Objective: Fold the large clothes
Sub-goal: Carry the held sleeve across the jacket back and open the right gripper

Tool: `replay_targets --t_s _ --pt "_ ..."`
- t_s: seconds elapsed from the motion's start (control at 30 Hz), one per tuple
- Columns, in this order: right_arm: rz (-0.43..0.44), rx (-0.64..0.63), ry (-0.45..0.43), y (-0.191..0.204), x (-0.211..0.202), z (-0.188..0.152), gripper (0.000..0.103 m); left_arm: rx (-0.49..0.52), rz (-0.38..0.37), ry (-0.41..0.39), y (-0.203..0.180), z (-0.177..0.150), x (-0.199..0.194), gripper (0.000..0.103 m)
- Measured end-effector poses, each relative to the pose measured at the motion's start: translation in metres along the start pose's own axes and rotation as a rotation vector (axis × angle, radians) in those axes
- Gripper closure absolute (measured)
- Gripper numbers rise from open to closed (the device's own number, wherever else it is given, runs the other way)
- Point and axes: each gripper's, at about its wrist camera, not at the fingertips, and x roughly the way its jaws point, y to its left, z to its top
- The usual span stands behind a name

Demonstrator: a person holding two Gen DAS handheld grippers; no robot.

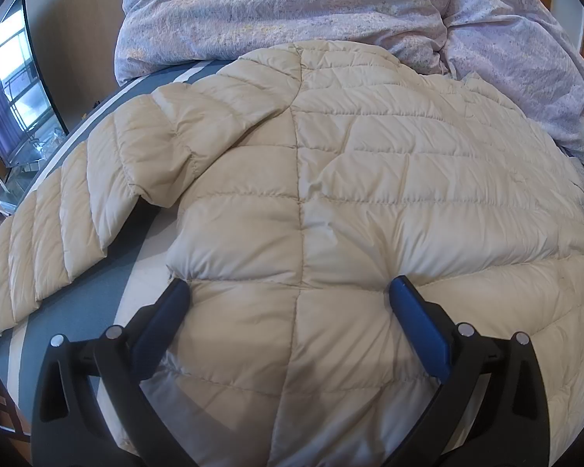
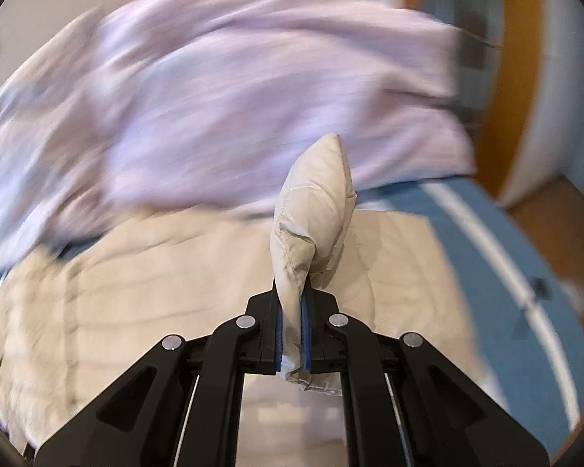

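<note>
A cream quilted puffer jacket point(image 1: 350, 179) lies spread on the bed, back up, one sleeve point(image 1: 70, 218) stretched to the left. My left gripper point(image 1: 290, 292) is open, its blue fingers pressed onto the jacket near its left side seam. In the right wrist view, my right gripper point(image 2: 291, 303) is shut on a bunched piece of the jacket point(image 2: 315, 210) and holds it raised above the rest of the jacket point(image 2: 155, 295). That view is blurred.
A lilac duvet point(image 1: 292, 4) is heaped at the far side of the bed, also in the right wrist view point(image 2: 214, 97). The blue striped bed sheet point(image 1: 78, 303) shows at the left. A dark screen point(image 1: 15, 89) stands left of the bed. Wooden floor point(image 2: 556, 225) lies right.
</note>
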Motion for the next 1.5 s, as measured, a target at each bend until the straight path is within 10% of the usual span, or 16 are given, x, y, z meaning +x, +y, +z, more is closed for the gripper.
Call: replay_targets --t_s 0.5,0.57,0.67,0.8,1.0,1.5 --pt "0.302 -0.37 0.107 0.231 -0.011 -0.066 0.092 -0.003 -0.003 0.0 -0.001 0.0 -0.001 0.002" --pt "0.355 -0.419 0.126 0.243 -0.017 -0.073 0.064 -0.003 -0.003 0.0 -0.001 0.0 -0.001 0.002" --pt "0.391 -0.447 0.047 0.243 -0.039 -0.069 0.034 -0.003 -0.003 0.0 -0.001 0.0 -0.001 0.002" --pt "0.34 -0.344 -0.044 0.214 -0.048 -0.045 0.034 -0.003 -0.004 -0.001 0.0 0.0 -0.001 0.002" --pt "0.16 -0.203 0.123 0.178 0.016 -0.046 0.034 -0.003 -0.004 -0.001 0.0 0.0 -0.001 0.002" --pt "0.139 -0.26 0.183 0.207 0.048 -0.089 0.001 -0.021 -0.025 -0.009 0.001 0.0 -0.003 0.002"
